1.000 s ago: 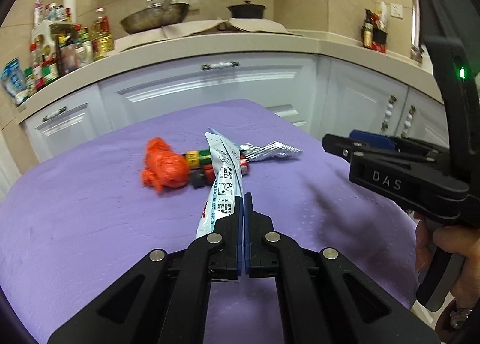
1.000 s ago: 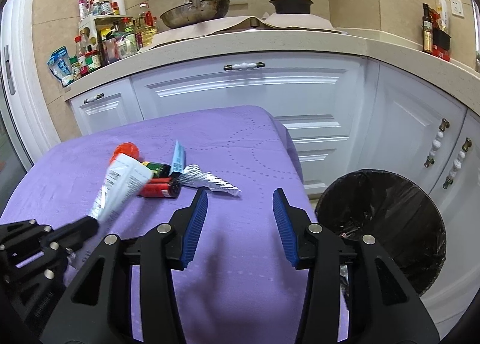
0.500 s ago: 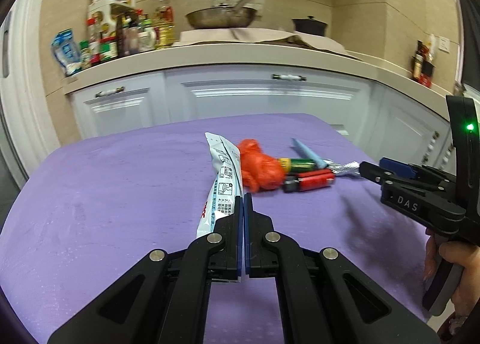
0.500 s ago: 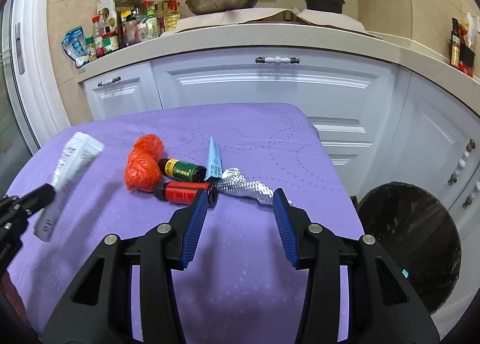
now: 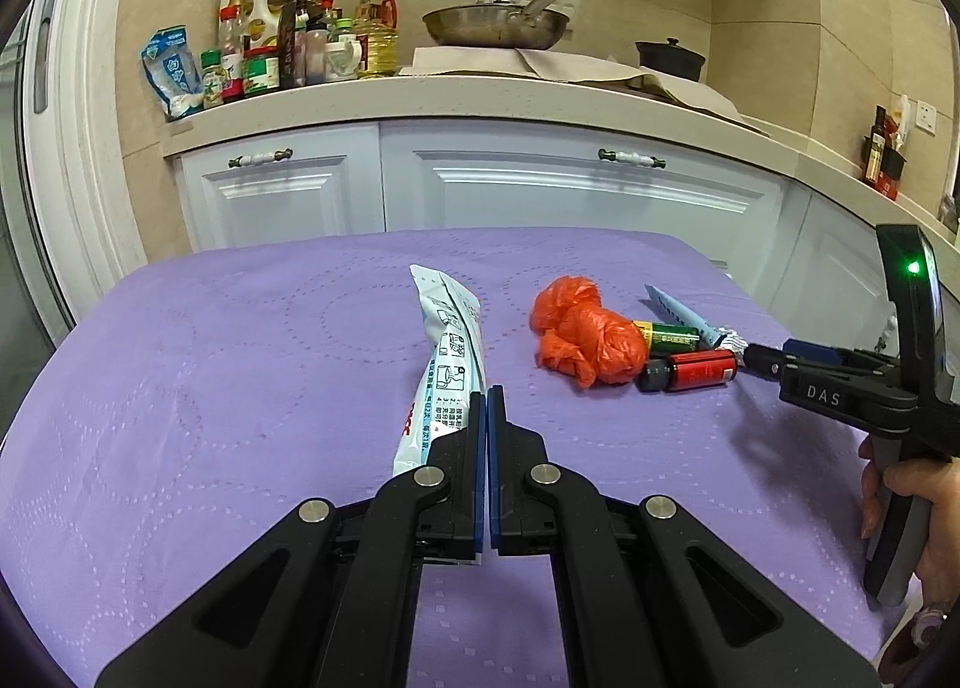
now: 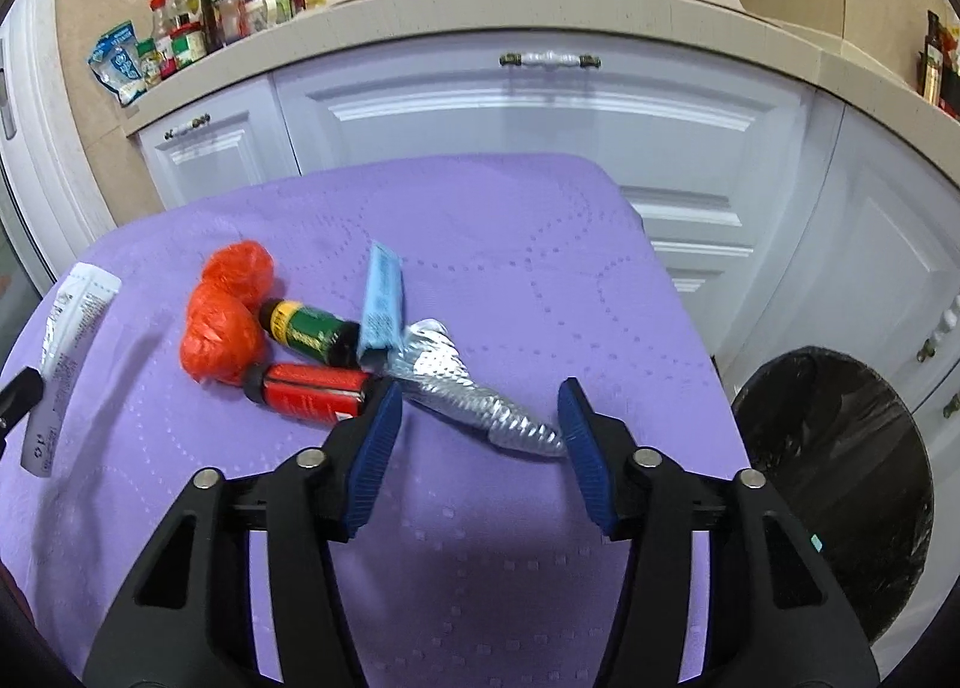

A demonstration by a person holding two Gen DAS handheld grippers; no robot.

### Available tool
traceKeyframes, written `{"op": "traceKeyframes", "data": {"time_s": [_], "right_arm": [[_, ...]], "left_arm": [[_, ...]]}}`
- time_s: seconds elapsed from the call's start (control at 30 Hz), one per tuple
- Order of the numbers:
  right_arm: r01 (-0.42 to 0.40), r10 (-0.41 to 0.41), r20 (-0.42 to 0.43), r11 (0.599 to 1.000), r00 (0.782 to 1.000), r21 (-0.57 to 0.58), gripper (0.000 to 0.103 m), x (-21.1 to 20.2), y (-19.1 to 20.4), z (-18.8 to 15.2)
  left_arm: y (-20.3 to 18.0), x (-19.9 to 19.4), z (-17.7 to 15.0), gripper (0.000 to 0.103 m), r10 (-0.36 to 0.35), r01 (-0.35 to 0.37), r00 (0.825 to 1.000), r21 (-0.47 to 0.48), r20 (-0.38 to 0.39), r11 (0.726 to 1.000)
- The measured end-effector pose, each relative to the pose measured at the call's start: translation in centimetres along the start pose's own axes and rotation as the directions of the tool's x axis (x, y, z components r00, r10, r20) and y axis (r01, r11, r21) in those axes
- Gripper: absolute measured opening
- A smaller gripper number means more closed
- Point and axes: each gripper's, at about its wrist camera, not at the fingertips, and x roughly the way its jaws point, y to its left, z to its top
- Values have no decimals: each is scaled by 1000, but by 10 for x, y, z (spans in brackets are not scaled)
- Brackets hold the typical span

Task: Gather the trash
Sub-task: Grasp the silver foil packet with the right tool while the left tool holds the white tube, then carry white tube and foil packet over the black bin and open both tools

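Left gripper (image 5: 485,406) pinching white wrapper (image 5: 447,355); right gripper (image 6: 477,418) spread over foil wrapper (image 6: 474,394) near the surface (image 6: 660,292) edge beside the bin (image 6: 840,484).

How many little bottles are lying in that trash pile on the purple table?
2. The green-labelled bottle lies beside the orange bag; the red-labelled bottle lies just in front of it. Others could hide underneath.

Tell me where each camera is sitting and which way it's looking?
Left wrist: rides the left gripper, looking down its shut fingers, clamped on a white packet, across the purple table; a hand with the right gripper shows.
Right wrist: rides the right gripper, its open fingers framing a silver wrapper; black bin on the right.
Shared: orange bag, two little bottles, kitchen counter.
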Motion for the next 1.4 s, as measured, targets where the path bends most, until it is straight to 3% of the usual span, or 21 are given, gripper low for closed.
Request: {"op": "traceKeyframes", "data": {"time_s": [0.03, 0.1, 0.17, 0.23, 0.3, 0.93, 1.4], "right_arm": [[-7, 7, -10, 1000, 1000, 0, 33, 1, 0, -1], [-14, 14, -22, 1000, 1000, -10, 24, 2, 1, -2], [-11, 10, -23, 1000, 1000, -26, 20, 1, 4, -3], [-20, 19, -32, 999, 999, -43, 8, 0, 7, -5], [-23, 21, -37, 999, 999, -48, 5, -1, 7, -8], [-29, 29, 41, 1000, 999, 9, 3, -45, -12, -13], [42, -54, 121, 994, 991, 105, 3, -93, -74, -26]], "left_arm": [[1, 0, 0, 1, 0, 0, 1000, -2, -1, 1000], [3, 1, 0, 1, 1, -1, 1000, -8, -5, 1000], [4, 1, -1, 1, 1, -1, 1000, -13, -7, 1000], [4, 1, -1, 1, 5, -5, 1000, -17, -6, 1000], [4, 0, -1, 1, 6, -6, 1000, -22, -6, 1000], [-5, -11, -3, 1, 2, -2, 1000, -37, 22, 999], [-74, -22, 2, 1, -113, 112, 992, 34, 50, 993]]}}
